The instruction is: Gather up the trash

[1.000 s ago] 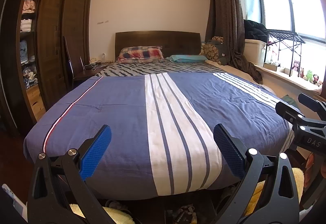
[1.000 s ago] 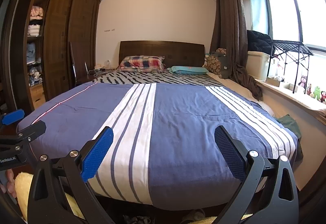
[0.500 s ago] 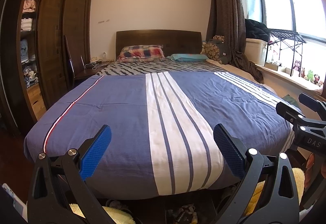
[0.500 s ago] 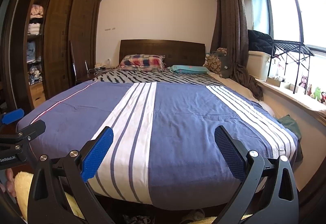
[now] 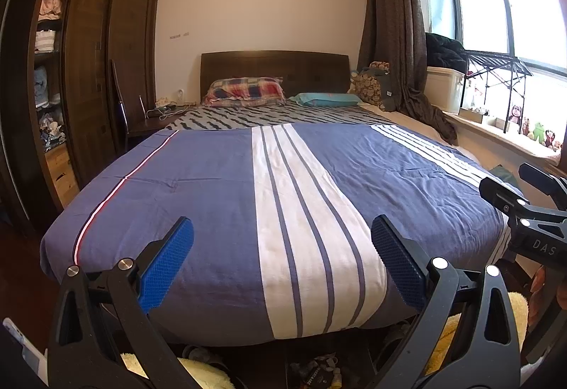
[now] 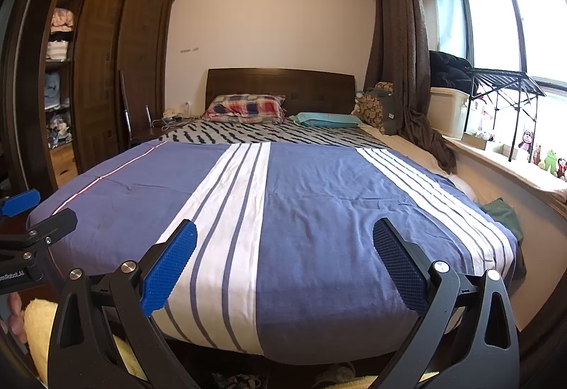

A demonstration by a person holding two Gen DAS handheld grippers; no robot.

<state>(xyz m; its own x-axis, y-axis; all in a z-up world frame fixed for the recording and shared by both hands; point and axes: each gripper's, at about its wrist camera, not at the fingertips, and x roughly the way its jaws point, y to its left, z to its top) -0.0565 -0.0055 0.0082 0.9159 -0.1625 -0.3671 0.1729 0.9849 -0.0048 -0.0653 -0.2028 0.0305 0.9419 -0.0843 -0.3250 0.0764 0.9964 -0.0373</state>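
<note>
My left gripper point(image 5: 281, 229) stands open with nothing between its blue pads, held before the foot of a bed with a blue and white striped cover point(image 5: 219, 183). My right gripper point(image 6: 285, 229) is open and empty too, beside it to the right; its fingers point(image 5: 510, 197) show at the right edge of the left wrist view. On the floor under the bed's foot lie a dark printed packet and small crumpled bits point(image 5: 319, 376), also seen as floor clutter point(image 6: 234, 382) in the right wrist view. No other loose litter shows on the bed.
A dark wooden wardrobe point(image 5: 92, 63) with open shelves stands on the left. A bedside table point(image 5: 156, 119) carries cables. Pillows point(image 5: 244, 93) lie at the headboard. Windowsill with toys point(image 6: 545, 158), a white bin point(image 6: 450, 109) and a rack stand on the right. Yellow fluffy fabric point(image 6: 39, 321) lies below.
Both views have drifted only very slightly; both grippers stay open and empty.
</note>
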